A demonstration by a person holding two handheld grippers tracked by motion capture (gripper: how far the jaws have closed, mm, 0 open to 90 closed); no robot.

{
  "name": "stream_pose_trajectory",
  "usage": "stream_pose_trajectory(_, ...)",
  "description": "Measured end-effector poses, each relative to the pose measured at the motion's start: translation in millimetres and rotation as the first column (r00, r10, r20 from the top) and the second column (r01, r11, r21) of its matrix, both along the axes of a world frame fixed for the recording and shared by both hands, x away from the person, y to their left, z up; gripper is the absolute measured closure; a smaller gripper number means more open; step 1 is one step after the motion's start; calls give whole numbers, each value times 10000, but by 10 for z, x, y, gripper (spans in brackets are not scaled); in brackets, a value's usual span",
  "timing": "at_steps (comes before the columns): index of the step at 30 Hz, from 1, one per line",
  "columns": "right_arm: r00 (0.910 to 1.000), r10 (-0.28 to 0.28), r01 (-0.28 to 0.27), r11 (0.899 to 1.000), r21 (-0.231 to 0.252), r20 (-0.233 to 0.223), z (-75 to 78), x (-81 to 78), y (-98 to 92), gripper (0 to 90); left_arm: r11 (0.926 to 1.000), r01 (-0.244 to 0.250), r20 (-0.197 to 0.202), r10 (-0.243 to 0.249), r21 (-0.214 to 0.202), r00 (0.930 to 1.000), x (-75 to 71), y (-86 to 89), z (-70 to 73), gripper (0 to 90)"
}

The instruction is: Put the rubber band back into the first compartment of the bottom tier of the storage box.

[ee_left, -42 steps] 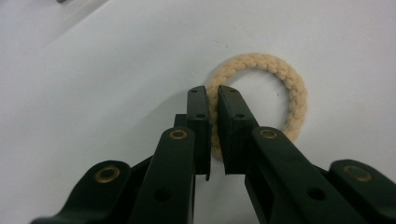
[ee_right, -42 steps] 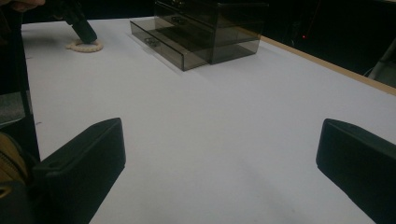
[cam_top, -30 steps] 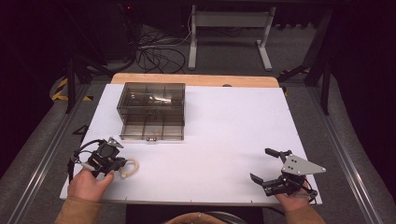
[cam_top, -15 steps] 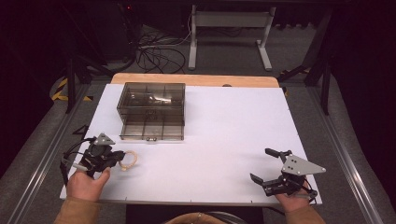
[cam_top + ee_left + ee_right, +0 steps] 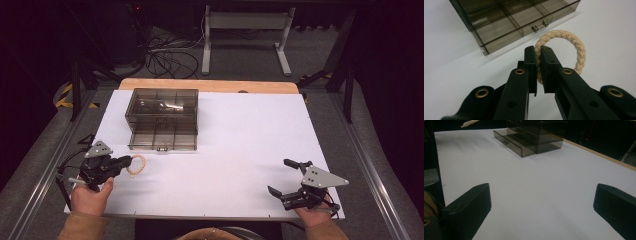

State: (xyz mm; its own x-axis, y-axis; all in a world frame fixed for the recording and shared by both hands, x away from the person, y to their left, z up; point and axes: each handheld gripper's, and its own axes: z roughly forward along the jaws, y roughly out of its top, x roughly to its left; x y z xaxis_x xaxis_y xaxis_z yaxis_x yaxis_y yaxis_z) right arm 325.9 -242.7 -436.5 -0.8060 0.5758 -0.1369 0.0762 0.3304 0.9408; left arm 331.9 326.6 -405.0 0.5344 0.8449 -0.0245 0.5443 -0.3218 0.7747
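A beige braided rope ring (image 5: 564, 47) sits pinched in the left gripper (image 5: 537, 56) near the table's (image 5: 240, 130) left front, just before the smoked plastic drawer box (image 5: 162, 117), its bottom drawer (image 5: 162, 141) pulled out; the right gripper (image 5: 289, 176) rests spread wide, holding nothing.

Rope ring (image 5: 564, 47): beige, braided, closed loop. Pinched at one side of its band, rest of loop standing free beyond. Sits over surface's near left corner area, close to left edge, just short of open bottom drawer (image 5: 162, 140) of box.
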Motion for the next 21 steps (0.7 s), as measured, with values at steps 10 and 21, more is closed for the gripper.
stream_pose_trajectory(10,10000,-3,3,10000,-11,-21,-2,0,1,21,9955,31,712,37,-952,9975,-50,65,11,840)
stream_pose_trajectory(21,10000,17,-17,10000,-43,-3,1,-5,1,20,9895,20,1359,178,-1442,9906,-96,102,31,840)
